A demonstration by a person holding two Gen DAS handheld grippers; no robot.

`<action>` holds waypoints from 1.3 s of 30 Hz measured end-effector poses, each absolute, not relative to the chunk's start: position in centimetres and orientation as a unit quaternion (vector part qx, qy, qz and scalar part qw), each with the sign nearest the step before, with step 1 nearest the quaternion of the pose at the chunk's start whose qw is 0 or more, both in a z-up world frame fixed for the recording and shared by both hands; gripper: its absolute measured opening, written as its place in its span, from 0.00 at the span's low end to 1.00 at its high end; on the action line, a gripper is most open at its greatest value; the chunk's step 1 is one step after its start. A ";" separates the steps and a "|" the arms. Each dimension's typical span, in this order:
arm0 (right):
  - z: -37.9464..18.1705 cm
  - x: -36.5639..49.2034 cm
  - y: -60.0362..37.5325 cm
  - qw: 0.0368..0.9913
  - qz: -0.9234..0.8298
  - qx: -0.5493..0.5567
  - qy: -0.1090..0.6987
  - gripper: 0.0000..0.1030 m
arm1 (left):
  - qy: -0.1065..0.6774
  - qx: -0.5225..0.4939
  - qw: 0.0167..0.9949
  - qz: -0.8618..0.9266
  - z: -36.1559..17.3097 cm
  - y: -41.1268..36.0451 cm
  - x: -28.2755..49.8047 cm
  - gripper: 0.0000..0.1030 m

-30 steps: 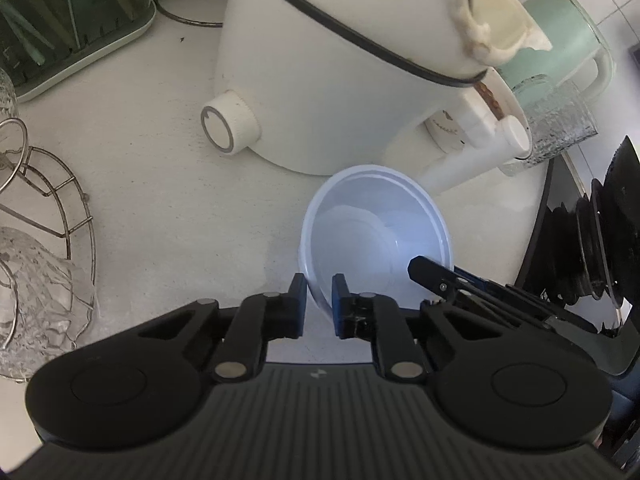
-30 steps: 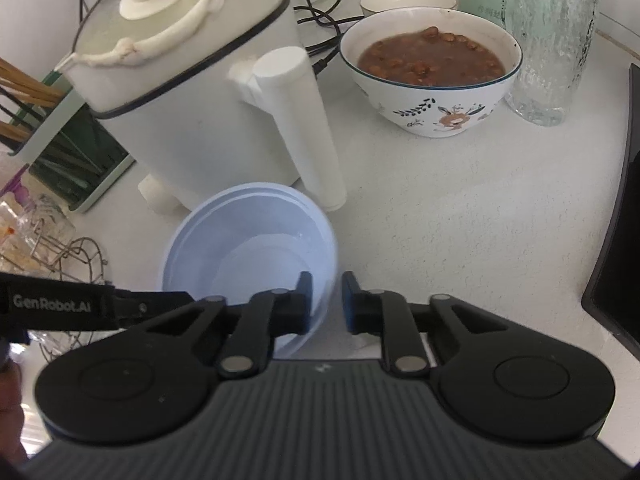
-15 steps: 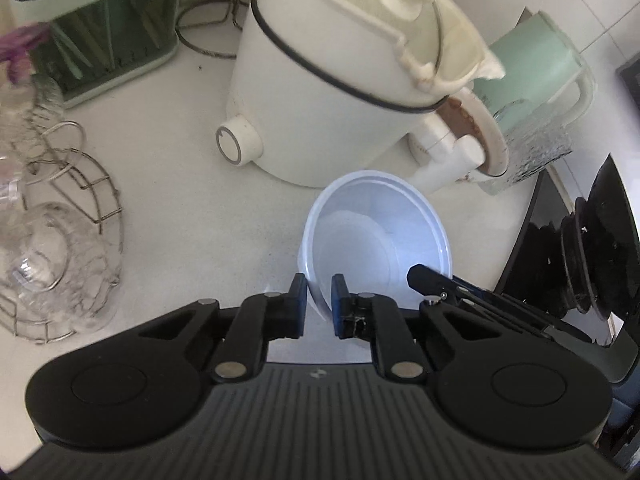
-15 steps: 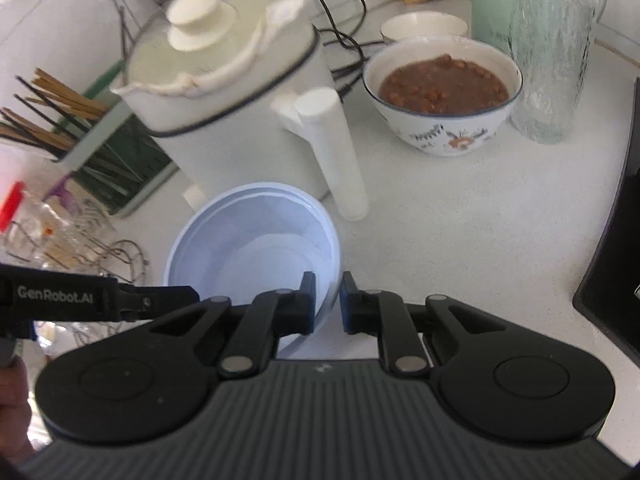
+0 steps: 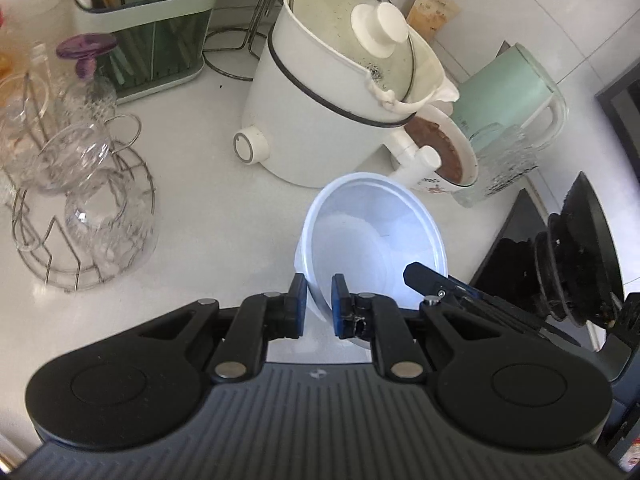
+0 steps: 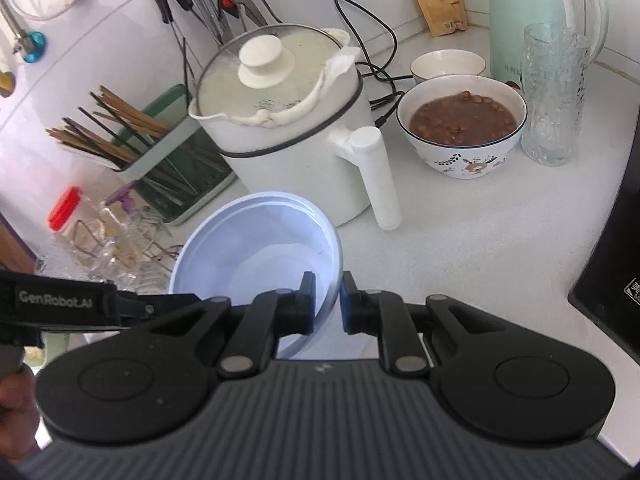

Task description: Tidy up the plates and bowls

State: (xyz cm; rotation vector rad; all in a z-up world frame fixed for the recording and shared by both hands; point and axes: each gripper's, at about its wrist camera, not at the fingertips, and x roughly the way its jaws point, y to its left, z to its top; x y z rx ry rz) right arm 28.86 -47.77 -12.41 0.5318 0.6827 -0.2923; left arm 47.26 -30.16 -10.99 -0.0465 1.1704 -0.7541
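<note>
Both claws were clamped on the rim of the pale blue plastic bowl (image 5: pixel 372 240) — the left claw (image 5: pixel 318 304) at its lower left edge, the right claw (image 6: pixel 326 302) at its lower right edge. Compared with one second earlier, the bowl hung higher above the table (image 5: pixel 208 184). More of the white cooker (image 5: pixel 332 92) — lid and knob — had entered the upper centre of both views.

Left tool (image 5: pixel 317 300) and right tool (image 6: pixel 326 302), both clamped, angled downward
</note>
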 end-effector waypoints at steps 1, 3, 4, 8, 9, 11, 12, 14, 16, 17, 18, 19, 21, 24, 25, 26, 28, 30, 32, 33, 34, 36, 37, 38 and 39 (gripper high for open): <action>-12.2 28.6 -47.6 0.898 -0.140 0.257 0.329 0.15 | 0.539 -0.024 0.767 -0.347 -10.8 -29.9 47.0 0.14; -11.9 28.0 -47.2 0.900 -0.139 0.252 0.326 0.15 | 0.538 -0.025 0.768 -0.347 -10.5 -29.5 46.4 0.14; -11.7 27.8 -46.9 0.902 -0.140 0.245 0.326 0.15 | 0.538 -0.027 0.767 -0.347 -10.4 -29.3 46.1 0.15; -11.5 26.8 -46.2 0.902 -0.136 0.243 0.331 0.15 | 0.534 -0.015 0.772 -0.343 -10.2 -28.9 44.9 0.15; -11.5 26.6 -46.0 0.901 -0.135 0.244 0.333 0.15 | 0.535 -0.014 0.772 -0.343 -10.2 -28.8 44.7 0.15; -11.3 26.3 -45.7 0.901 -0.134 0.242 0.335 0.15 | 0.536 -0.015 0.772 -0.341 -10.1 -28.3 44.3 0.15; -11.2 26.1 -45.5 0.901 -0.132 0.241 0.335 0.15 | 0.537 -0.016 0.772 -0.340 -10.1 -28.1 44.1 0.14; -11.0 25.8 -45.2 0.902 -0.129 0.240 0.336 0.15 | 0.537 -0.017 0.773 -0.339 -9.9 -27.5 43.7 0.15; -10.8 25.6 -44.7 0.902 -0.126 0.238 0.336 0.15 | 0.536 -0.017 0.774 -0.338 -9.7 -26.9 43.4 0.15; -10.6 25.5 -44.5 0.903 -0.124 0.237 0.337 0.15 | 0.536 -0.018 0.774 -0.336 -9.6 -26.6 43.3 0.15; -10.5 25.4 -44.2 0.903 -0.122 0.237 0.337 0.15 | 0.535 -0.018 0.775 -0.335 -9.5 -26.3 43.1 0.15; -10.4 25.4 -44.0 0.903 -0.120 0.236 0.337 0.15 | 0.534 -0.018 0.777 -0.334 -9.3 -26.0 43.0 0.15; -10.2 25.3 -43.5 0.905 -0.114 0.232 0.338 0.15 | 0.532 -0.020 0.779 -0.332 -9.1 -25.3 42.7 0.15; -10.0 25.4 -42.8 0.905 -0.106 0.232 0.340 0.15 | 0.532 -0.024 0.780 -0.327 -8.9 -24.1 42.5 0.15; -10.0 25.4 -42.4 0.906 -0.104 0.230 0.340 0.15 | 0.532 -0.023 0.781 -0.326 -8.8 -23.7 42.5 0.15; -9.9 25.4 -42.1 0.906 -0.102 0.228 0.340 0.15 | 0.531 -0.023 0.782 -0.325 -8.7 -23.3 42.4 0.15; -9.8 25.4 -41.4 0.908 -0.099 0.227 0.339 0.15 | 0.530 -0.024 0.784 -0.323 -8.5 -22.5 42.3 0.15; -9.6 25.5 -40.7 0.908 -0.096 0.227 0.339 0.15 | 0.530 -0.026 0.785 -0.321 -8.3 -21.7 42.3 0.15; -9.5 25.5 -40.1 0.909 -0.092 0.225 0.339 0.15 | 0.527 -0.028 0.787 -0.319 -8.2 -20.8 42.1 0.15; -9.4 25.5 -39.8 0.909 -0.090 0.224 0.339 0.15 | 0.526 -0.030 0.788 -0.318 -8.1 -20.4 42.0 0.15; -9.3 25.6 -39.5 0.910 -0.088 0.222 0.339 0.15 | 0.525 -0.032 0.789 -0.317 -8.0 -20.0 42.0 0.15; -9.1 25.6 -38.9 0.912 -0.084 0.216 0.339 0.15 | 0.524 -0.038 0.790 -0.316 -8.0 -19.3 41.8 0.15; -9.0 25.6 -38.7 0.913 -0.081 0.213 0.339 0.15 | 0.522 -0.040 0.792 -0.315 -7.9 -18.8 41.7 0.15; -8.9 25.6 -38.4 0.913 -0.079 0.211 0.339 0.15 | 0.520 -0.042 0.793 -0.315 -7.9 -18.4 41.6 0.15; -8.8 25.6 -38.1 0.914 -0.076 0.209 0.339 0.15 | 0.519 -0.045 0.793 -0.315 -7.8 -18.0 41.5 0.15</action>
